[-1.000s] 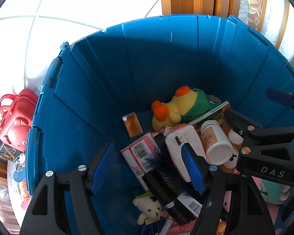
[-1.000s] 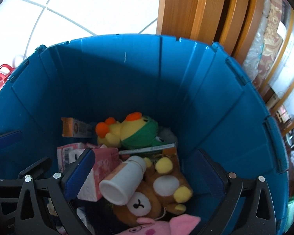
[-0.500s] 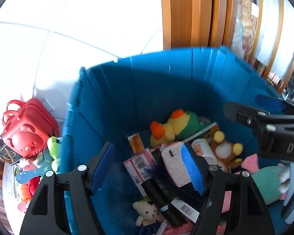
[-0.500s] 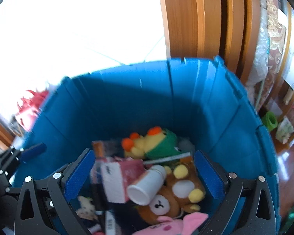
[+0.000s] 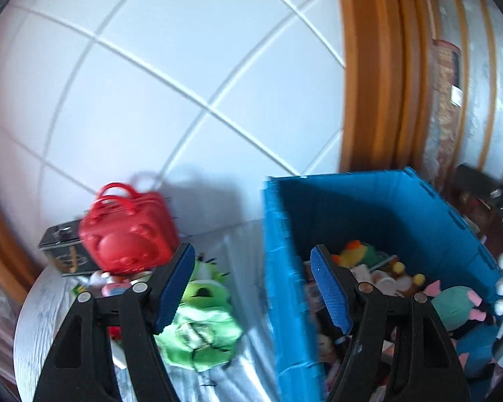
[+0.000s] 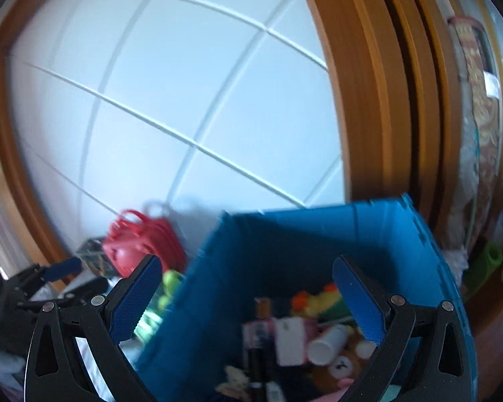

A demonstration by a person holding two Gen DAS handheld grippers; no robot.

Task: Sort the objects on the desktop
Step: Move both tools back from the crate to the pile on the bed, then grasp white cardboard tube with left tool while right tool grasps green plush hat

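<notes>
At nine o'clock of our left tongs [image 5: 253,288] stands a red bag [image 5: 127,231] on the surface [image 5: 248,361], a green plush toy [image 5: 201,321] just below it; those tongs gape with nothing between them; at three o'clock sits the blue bin [image 5: 369,207] full of toys and boxes; our right tongs [image 6: 246,296] hang over it, open and empty.

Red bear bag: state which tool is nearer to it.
Left. The left tool sits just right of the red bear bag; the right tool hangs over the blue bin.
</notes>
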